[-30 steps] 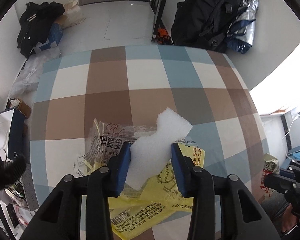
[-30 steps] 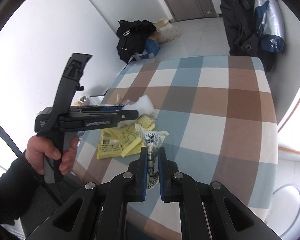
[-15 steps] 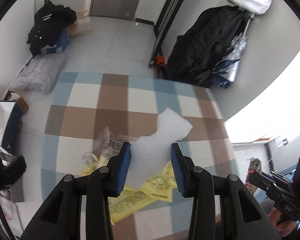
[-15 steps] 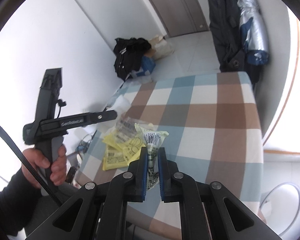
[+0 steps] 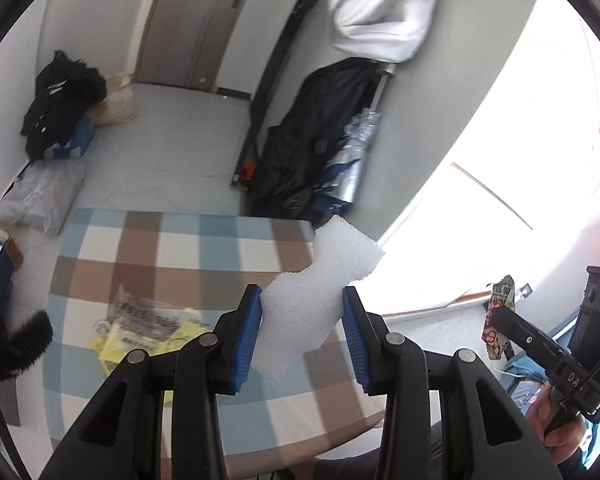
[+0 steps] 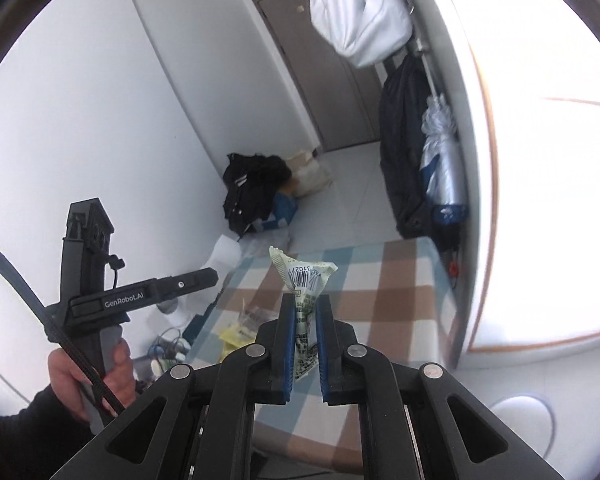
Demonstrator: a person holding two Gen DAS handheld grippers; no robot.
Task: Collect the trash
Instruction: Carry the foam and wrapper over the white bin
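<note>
Both hands carry trash above the checked desk.
White foam piece [image 5: 318,300] is clamped in the left gripper [image 5: 303,332] jaws; a crumpled green wrapper [image 6: 305,280] is pinched in the right gripper [image 6: 305,344] jaws. Yellow wrappers [image 5: 118,346] and a clear printed bag [image 5: 146,314] lie on the desk [image 5: 180,256] below.

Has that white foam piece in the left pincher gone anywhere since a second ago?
Yes. The foam piece, clamped in the left gripper, has been lifted up and away: the checked table now sits lower and smaller beneath it, with the yellow wrappers left behind.
</note>
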